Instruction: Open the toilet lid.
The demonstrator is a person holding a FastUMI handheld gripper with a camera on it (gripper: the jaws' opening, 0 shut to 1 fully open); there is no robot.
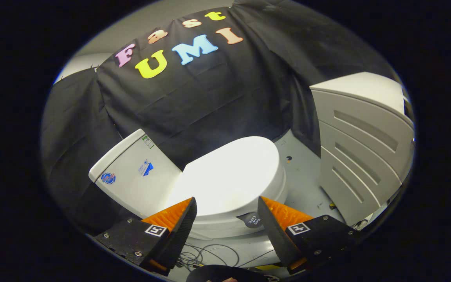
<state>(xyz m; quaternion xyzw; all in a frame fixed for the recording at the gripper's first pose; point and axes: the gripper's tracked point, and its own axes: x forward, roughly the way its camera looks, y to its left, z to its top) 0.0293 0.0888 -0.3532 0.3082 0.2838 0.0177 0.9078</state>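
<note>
The tool [227,209] hangs above the toilet, fingers spread wide and holding nothing. The toilet lid [231,176] lies flat and closed just beyond the fingertips, the tank [131,172] behind its hinge end. The lid looks smooth and glossy, so I'd worry a finger slides off the rim instead of catching under it. Loose cables [206,256] on the floor below could snag.

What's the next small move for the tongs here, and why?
Probably ease the tongs forward and down to the near edge of the lid. They stand open and apart from it, nothing between the fingers, and the lid lies flat and closed on the bowl, beside the tank. An edge must be caught before lifting.
</note>
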